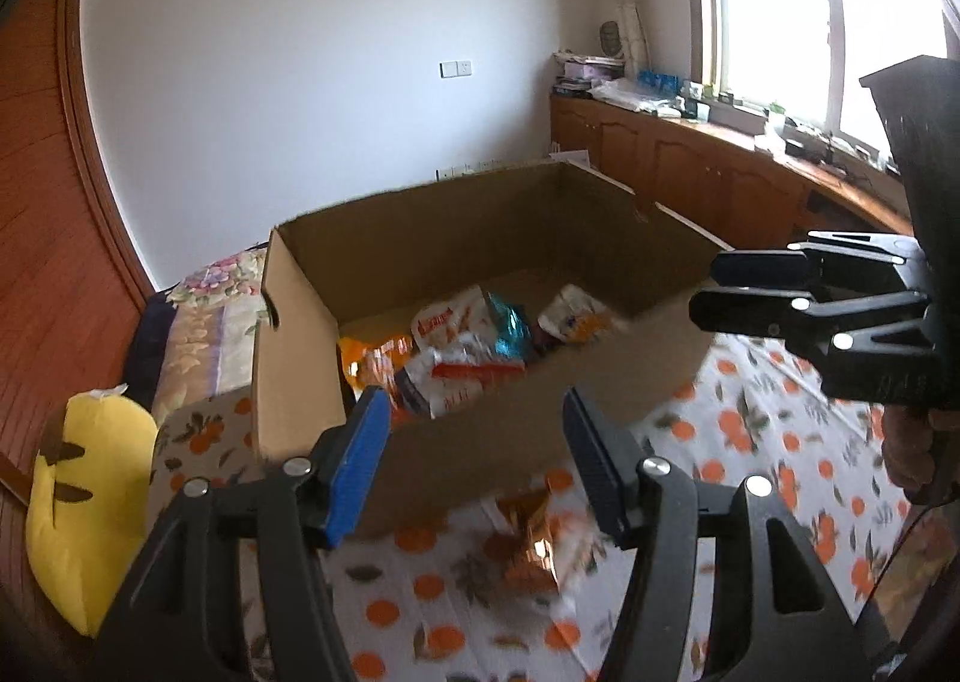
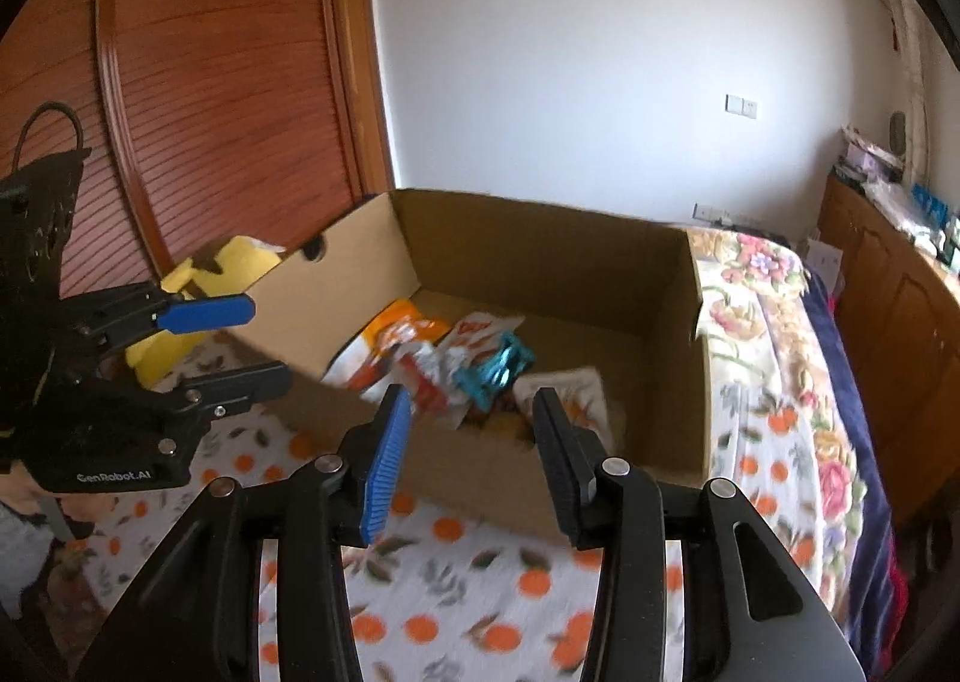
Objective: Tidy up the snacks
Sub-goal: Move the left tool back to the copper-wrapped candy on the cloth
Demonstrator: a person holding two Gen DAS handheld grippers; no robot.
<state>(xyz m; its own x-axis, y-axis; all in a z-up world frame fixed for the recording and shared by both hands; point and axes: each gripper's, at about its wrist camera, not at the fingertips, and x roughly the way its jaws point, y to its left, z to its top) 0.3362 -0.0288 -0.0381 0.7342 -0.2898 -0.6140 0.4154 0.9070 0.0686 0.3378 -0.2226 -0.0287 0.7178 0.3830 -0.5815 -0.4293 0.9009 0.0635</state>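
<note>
I find the bed [image 1: 750, 430], under its orange-print sheet, carrying the cardboard box [image 1: 480, 442] at twelve o'clock from both tongs. Several snack packets [image 1: 462, 346] already lie inside the box. One shiny packet [image 1: 534, 538] remains on the sheet at six o'clock from the box, blurred. My left tongs [image 1: 471, 442] stand wide and hold nothing; my right tongs [image 2: 471, 442] likewise. I judge the task nearly complete.

Left gripper [image 1: 474, 442], right gripper [image 2: 471, 436]: fingers spread, empty.
</note>
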